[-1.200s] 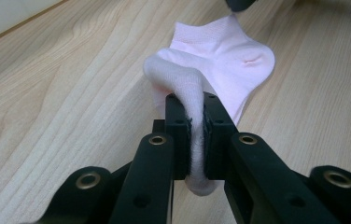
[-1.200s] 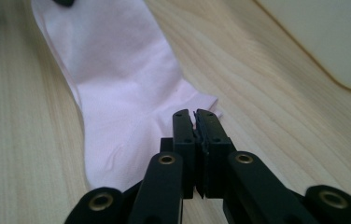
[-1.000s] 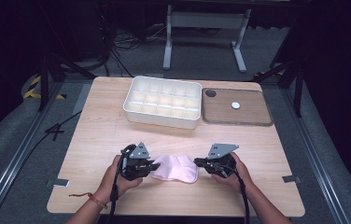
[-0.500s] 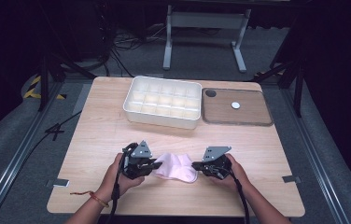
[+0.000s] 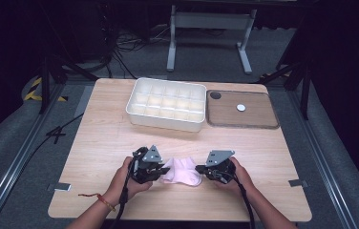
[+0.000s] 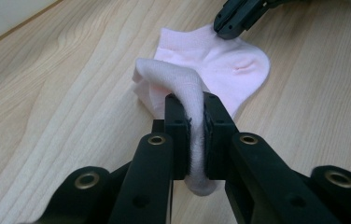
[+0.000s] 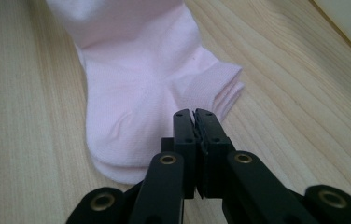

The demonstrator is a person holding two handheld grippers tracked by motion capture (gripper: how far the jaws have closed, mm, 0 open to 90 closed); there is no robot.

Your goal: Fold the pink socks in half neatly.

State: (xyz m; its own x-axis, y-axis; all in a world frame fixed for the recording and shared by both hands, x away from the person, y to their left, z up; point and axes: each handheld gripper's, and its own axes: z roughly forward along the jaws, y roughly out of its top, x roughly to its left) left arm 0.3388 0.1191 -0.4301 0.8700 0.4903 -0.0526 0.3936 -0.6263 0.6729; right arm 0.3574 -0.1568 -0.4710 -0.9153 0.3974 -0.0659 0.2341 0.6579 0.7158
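we start at our left gripper (image 5: 161, 170), whose jaws are pinched on one end of the pink socks (image 5: 182, 171); in the left gripper view the fabric (image 6: 197, 116) rises in a fold between the pads and droops out behind them, so this end is lifted off the table (image 5: 96, 143) while the rest lies flat ahead of the jaws. that hold looks meant to fold or roll the end over toward the far side. moving right, the socks lie stacked between the two tools, near our edge of the table. our right gripper (image 5: 201, 169) rests at the other end with its jaws pressed together; in the right gripper view its tips (image 7: 195, 116) sit on the cuff (image 7: 220, 86), seemingly pinning it so the pair does not slide. well beyond both tools stand the white divided box (image 5: 165, 104) and the brown tray (image 5: 242, 109).
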